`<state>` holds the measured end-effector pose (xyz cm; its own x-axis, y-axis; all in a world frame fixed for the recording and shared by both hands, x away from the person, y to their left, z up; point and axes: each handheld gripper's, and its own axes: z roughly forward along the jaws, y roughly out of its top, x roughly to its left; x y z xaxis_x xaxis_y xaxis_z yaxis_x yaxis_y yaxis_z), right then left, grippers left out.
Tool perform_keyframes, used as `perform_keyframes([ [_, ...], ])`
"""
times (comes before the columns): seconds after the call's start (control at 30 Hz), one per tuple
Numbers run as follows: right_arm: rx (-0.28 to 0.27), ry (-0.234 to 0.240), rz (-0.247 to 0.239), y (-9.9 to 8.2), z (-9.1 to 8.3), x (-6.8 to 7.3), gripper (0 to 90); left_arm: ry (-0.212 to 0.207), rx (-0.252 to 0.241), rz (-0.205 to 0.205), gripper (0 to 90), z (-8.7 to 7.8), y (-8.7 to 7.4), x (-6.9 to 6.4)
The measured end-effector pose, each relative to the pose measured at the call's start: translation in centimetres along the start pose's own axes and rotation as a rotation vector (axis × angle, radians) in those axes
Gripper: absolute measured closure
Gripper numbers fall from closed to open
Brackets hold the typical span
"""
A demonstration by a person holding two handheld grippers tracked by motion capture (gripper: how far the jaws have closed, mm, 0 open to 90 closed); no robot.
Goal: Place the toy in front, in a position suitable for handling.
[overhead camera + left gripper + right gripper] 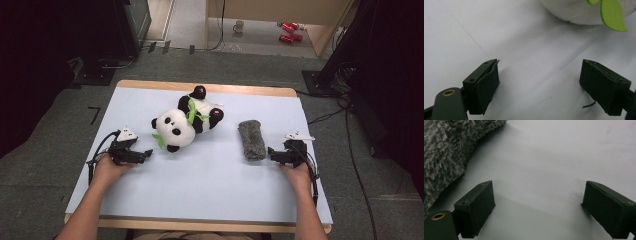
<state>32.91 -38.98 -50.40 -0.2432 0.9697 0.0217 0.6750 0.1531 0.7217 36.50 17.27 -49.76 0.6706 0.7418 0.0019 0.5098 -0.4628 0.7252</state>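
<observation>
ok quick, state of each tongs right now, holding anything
left tongs: open, holding nothing, just short of the panda plush.
right tongs: open, holding nothing, beside the grey furry piece.

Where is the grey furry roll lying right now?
In the high view the grey furry roll lies on the table, right of the panda plush and just left of the open right gripper, not touching it.

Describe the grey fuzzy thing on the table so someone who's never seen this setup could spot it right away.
Start at the pale blue table and find the panda plush lying near its middle. Beside the panda, toward the right gripper, lies the grey furry roll, just ahead of that gripper's open jaws. It alone is plain shaggy grey all over, elongated, with no face or green leaves.
</observation>
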Motion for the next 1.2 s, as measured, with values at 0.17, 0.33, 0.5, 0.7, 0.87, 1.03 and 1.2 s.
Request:
perform_keyframes([
  [0.17,0.001,0.001,0.001,0.0,0.0,0.0,9.8,0.0,0.0,-0.001,15.3,0.0,0.0,0.0],
  [0.33,0.0,0.0,0.0,0.0,0.0,0.0,9.8,0.001,0.001,-0.002,15.4,0.0,0.0,0.0],
  [0.5,0.0,-0.006,0.003,0.0,0.0,0.1,10.0,0.008,0.013,-0.018,16.4,0.0,0.3,-0.1],
  [0.7,0.002,-0.021,0.024,0.0,-0.2,0.3,11.9,-0.046,0.005,-0.05,24.6,-0.7,1.1,0.0],
  [0.87,0.022,-0.016,0.026,0.2,-0.4,0.1,16.0,-0.06,-0.027,-0.054,24.6,-1.6,2.2,-0.1],
  [1.03,0.044,-0.012,0.036,0.5,-0.6,-0.1,19.8,-0.068,-0.045,-0.057,24.7,-2.3,3.3,-0.1],
  [1.2,0.061,-0.01,0.062,1.0,-0.9,-0.1,22.1,-0.084,-0.052,-0.046,24.7,-2.6,4.1,-0.3],
])
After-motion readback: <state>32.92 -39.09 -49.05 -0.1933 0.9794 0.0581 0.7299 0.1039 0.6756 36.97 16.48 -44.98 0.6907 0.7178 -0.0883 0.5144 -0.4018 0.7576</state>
